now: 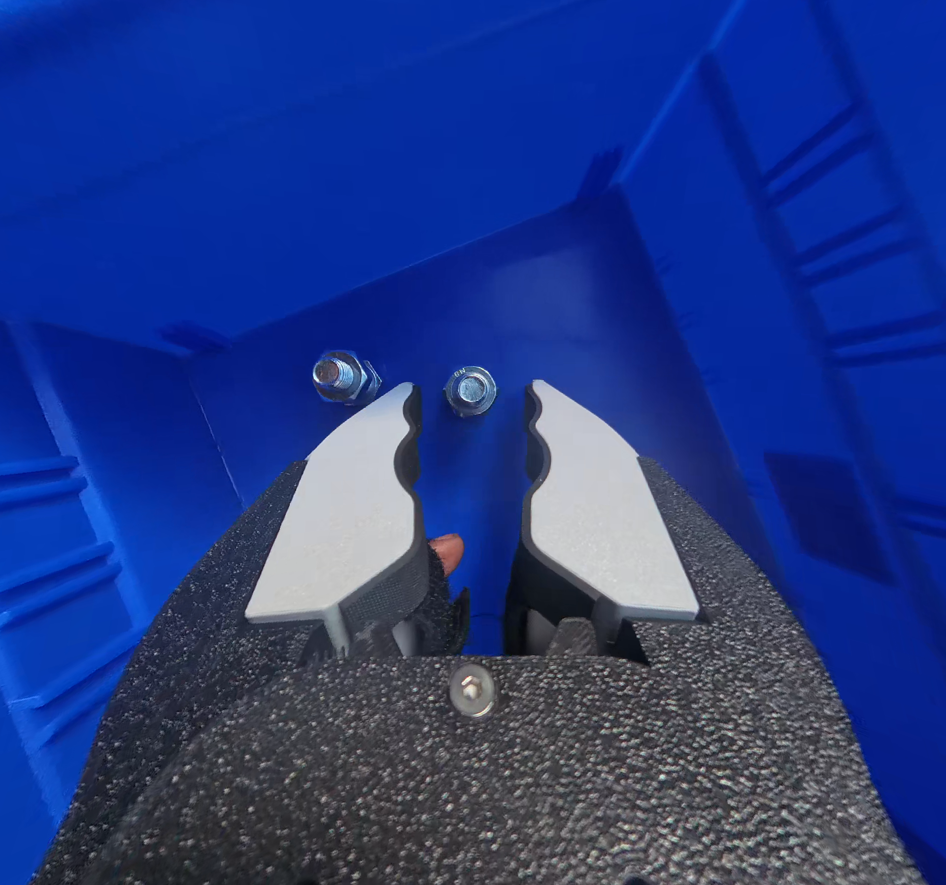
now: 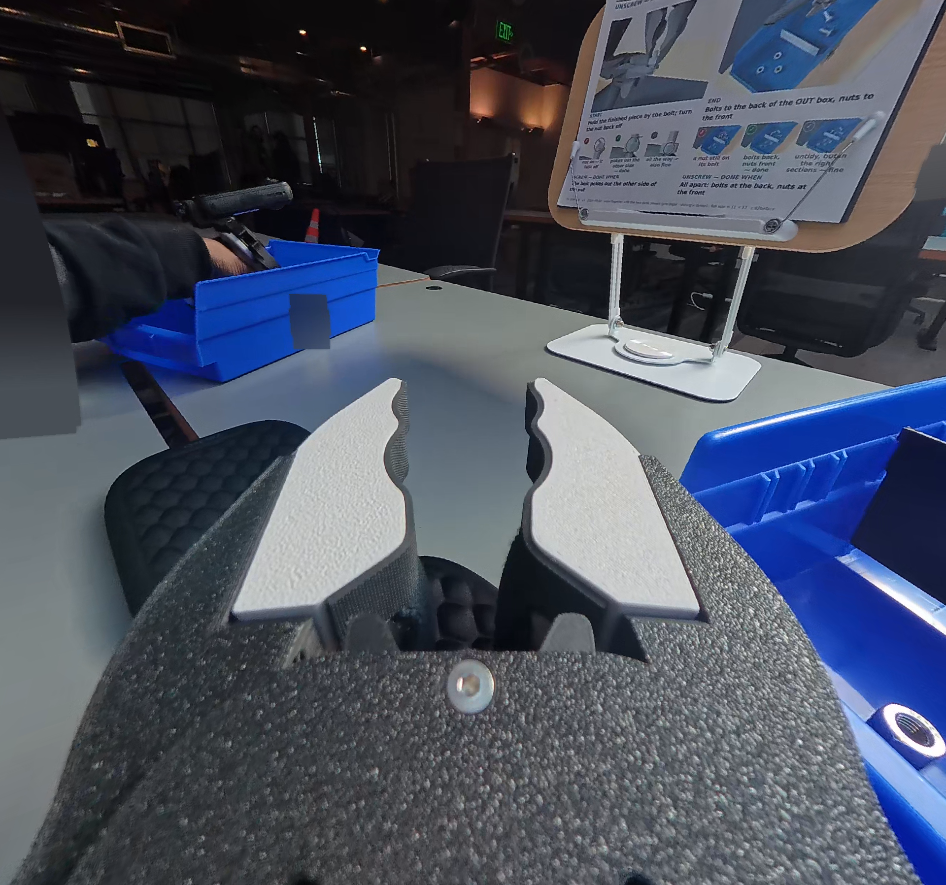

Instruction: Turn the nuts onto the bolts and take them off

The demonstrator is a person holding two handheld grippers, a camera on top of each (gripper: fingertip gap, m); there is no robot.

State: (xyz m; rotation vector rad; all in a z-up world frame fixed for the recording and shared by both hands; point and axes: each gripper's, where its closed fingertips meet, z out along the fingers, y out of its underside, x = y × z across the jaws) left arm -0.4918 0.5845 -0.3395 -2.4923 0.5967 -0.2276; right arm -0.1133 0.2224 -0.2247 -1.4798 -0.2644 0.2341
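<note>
bolts with nuts on them sit deep in the left blue bin (image 1: pixel 460 144), two of them, close side by side on its floor. the left hand-held gripper (image 1: pixel 473 389) is down in that bin, wide and holding nothing, and the near bolt (image 1: pixel 468 392) is just past its tips, right in the gap. the other bolt (image 1: pixel 344 377) is beside the left finger (image 1: pixel 353 492). i think the step is to pick up the near one. go straight in, keep the gap lined up, and do not bump the other bolt. grab the bolt part, so the nut is free to turn. the right hand-held gripper (image 2: pixel 466 395) is wide too, empty, over the desk (image 2: pixel 460 338). one loose nut (image 2: pixel 910 736) lies in the right bin (image 2: pixel 768 451).
</note>
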